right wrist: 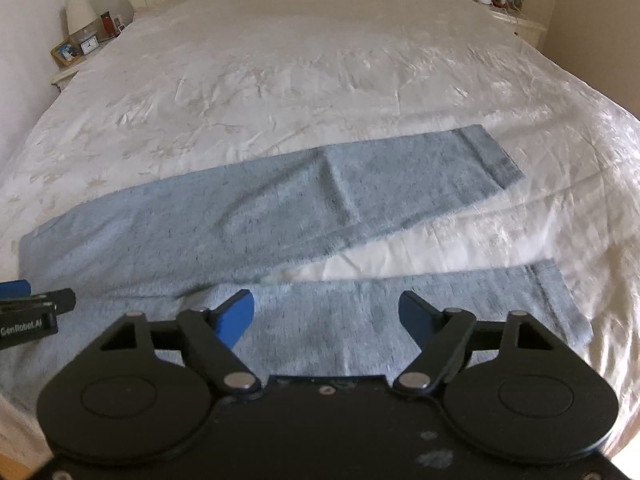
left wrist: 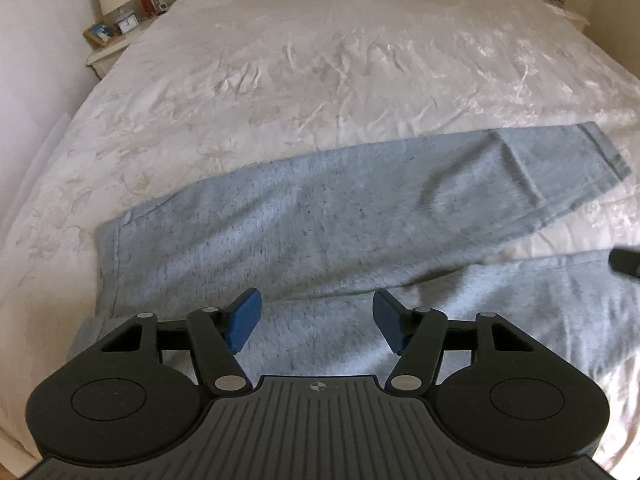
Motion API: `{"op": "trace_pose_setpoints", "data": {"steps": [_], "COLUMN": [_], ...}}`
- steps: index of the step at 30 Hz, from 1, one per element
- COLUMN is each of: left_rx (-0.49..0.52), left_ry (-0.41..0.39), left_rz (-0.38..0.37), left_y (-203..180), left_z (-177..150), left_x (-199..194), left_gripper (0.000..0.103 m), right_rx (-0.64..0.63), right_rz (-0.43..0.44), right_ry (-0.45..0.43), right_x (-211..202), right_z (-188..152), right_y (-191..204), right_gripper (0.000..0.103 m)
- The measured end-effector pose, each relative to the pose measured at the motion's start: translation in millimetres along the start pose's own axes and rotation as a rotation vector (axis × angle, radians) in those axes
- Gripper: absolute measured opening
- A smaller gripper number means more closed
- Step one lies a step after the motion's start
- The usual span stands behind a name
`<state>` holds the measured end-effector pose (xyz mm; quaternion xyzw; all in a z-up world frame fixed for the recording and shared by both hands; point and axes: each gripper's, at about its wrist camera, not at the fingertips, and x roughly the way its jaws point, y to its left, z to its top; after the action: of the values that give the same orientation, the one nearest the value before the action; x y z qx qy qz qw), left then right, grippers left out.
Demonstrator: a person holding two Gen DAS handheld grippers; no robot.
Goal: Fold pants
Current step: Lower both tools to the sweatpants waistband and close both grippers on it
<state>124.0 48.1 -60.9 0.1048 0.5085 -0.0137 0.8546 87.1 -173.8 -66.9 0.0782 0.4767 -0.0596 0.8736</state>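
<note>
Grey pants (right wrist: 248, 216), a soft flecked knit, lie flat across the near end of the bed (right wrist: 280, 80). Legs splay in a narrow V, with white cover showing between them. Far leg angles away toward its hemmed cuff; near leg runs along the bed's near edge. Waistband end is squared, with a stitched seam.

Bed cover is cream, shiny and creased, with a faint leaf pattern.

Left gripper (left wrist: 316, 326) hangs over the pants' seat, just inside the waistband; jaws apart, blue pads clear of the cloth, nothing between them.

Right gripper (right wrist: 326, 318) hangs over the near leg; jaws wide apart, empty.

Beyond the pants, a nightstand (right wrist: 64, 74) with a pale lamp (right wrist: 80, 12), a clock and a framed picture flanks the bed.
</note>
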Motion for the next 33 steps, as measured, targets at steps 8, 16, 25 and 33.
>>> {"op": "trace_pose_setpoints", "data": {"steps": [8,16,25,33], "left_rx": [-0.056,-0.144,-0.188,-0.211], "left_ry": [0.062,0.098,0.164,0.196], "left_rz": [0.012,0.079,0.103,0.109], "left_y": [12,14,15,22], "left_z": [10,28,47,64], "left_x": [25,44,80,114], "left_gripper": [0.060,0.060,0.043,0.037], "right_rx": [0.012,-0.336,-0.593,-0.861], "right_rz": [0.032,0.100,0.168,0.278], "right_ry": [-0.193,-0.162,-0.064,0.058], "right_x": [18,90,203,281], "right_z": [33,94,154,171], "right_y": [-4,-10,-17,5], "right_gripper": [0.081,0.080,0.075,0.069]}}
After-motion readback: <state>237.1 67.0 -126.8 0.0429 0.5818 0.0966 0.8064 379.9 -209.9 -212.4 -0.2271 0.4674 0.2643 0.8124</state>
